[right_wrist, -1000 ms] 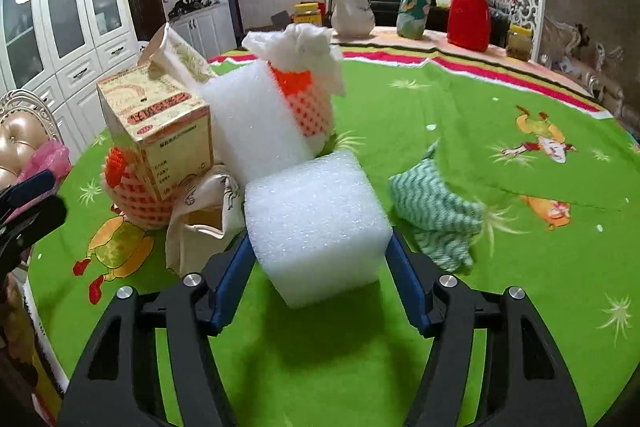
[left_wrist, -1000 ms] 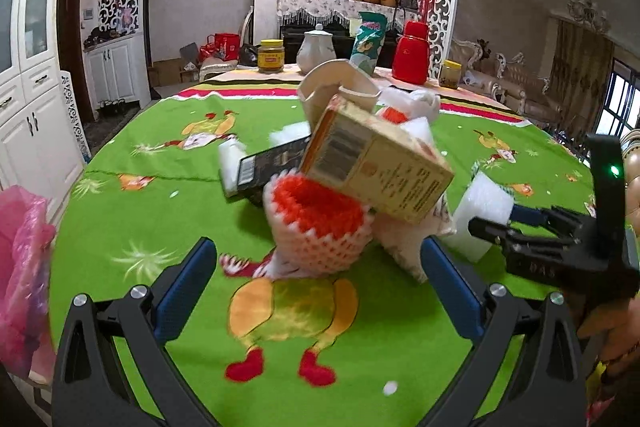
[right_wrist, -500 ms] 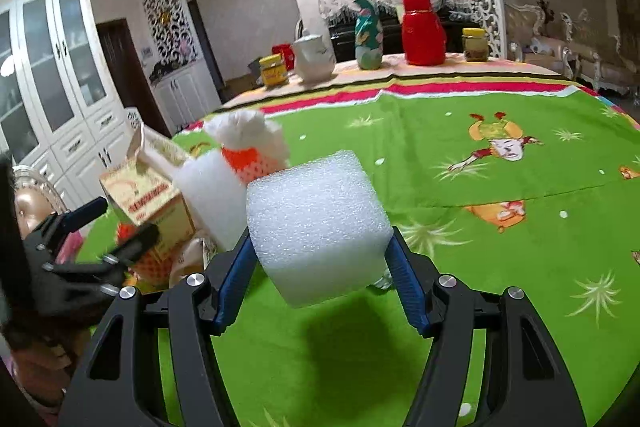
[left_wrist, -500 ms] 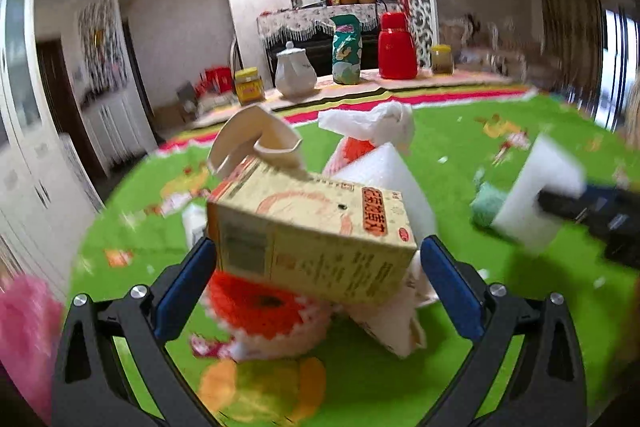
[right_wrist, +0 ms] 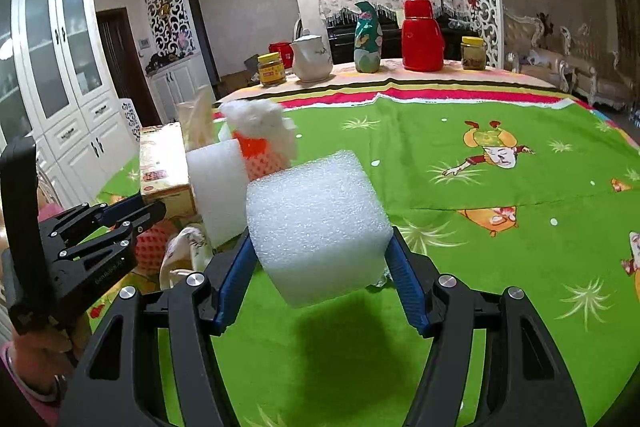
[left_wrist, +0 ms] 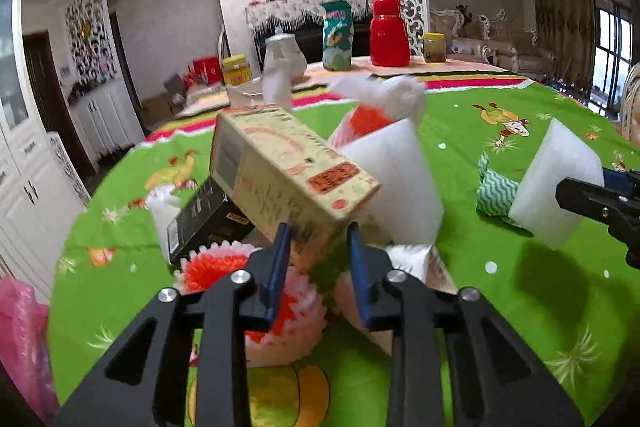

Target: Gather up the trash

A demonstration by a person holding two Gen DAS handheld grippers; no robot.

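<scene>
Closing my left claw (left_wrist: 318,247) on the yellow box (left_wrist: 288,171), I have its lower corner between the two blue pads (left_wrist: 278,261), which touch the cardboard on either side. The box tilts, its far end raised toward the back of the table (left_wrist: 500,307), and it leans over the rest of the trash heap. Just left of the box lies a black carton (left_wrist: 204,215). Below the box, right under my claw, sits an orange foam net (left_wrist: 224,267) with a white frilled rim. Just right of the box stands a white foam wedge (left_wrist: 394,187), and behind that wedge a second orange net (left_wrist: 364,121) is topped with a crumpled white tissue (left_wrist: 384,93). A pale paper bag (right_wrist: 182,255) lies at the foot of the wedge, touching the heap.

My right claw (right_wrist: 320,247) is clamped on a white foam cube (right_wrist: 316,223), its pads pressed to both flat sides; the cube hangs clear of the green cloth and throws a dark shadow there. It is well to the right of the box. Between the wedge and the cube a green zigzag rag (left_wrist: 494,193) lies on the cloth. A pink bag (left_wrist: 20,339) shows at the table's near left edge, well left of the box.
</scene>
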